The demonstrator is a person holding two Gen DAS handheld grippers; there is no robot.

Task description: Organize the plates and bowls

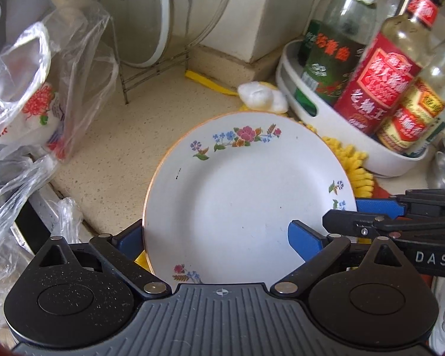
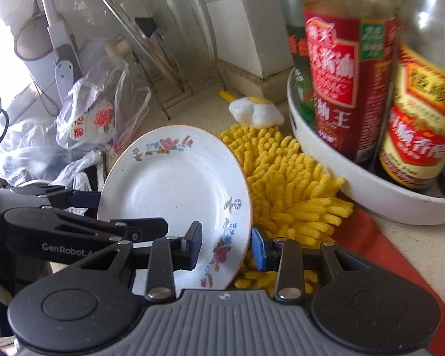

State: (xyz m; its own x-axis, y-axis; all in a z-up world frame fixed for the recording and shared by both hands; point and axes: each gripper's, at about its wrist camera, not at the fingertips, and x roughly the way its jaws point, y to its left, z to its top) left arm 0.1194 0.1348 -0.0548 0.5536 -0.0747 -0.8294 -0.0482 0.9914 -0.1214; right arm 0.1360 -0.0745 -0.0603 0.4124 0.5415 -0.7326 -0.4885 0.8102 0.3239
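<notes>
— Where is the floral plate (image 1: 246,195) sitting?

— Tilted above the countertop (image 1: 127,136), lying between both tools. The left gripper (image 1: 219,237) is straddling its near-left rim, fingers wide, grip unclear.

— And the right gripper (image 2: 227,247)?

— Bracketing the plate's right edge, fingers just apart from it; the yellow chenille mitt (image 2: 287,190) is lying just behind.

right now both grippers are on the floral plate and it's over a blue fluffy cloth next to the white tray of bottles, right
Not quite: the fluffy cloth is yellow, not blue, as the right wrist view shows plainly. The rest holds: the left gripper and right gripper both straddle the floral plate, beside the white tray of bottles.
</notes>
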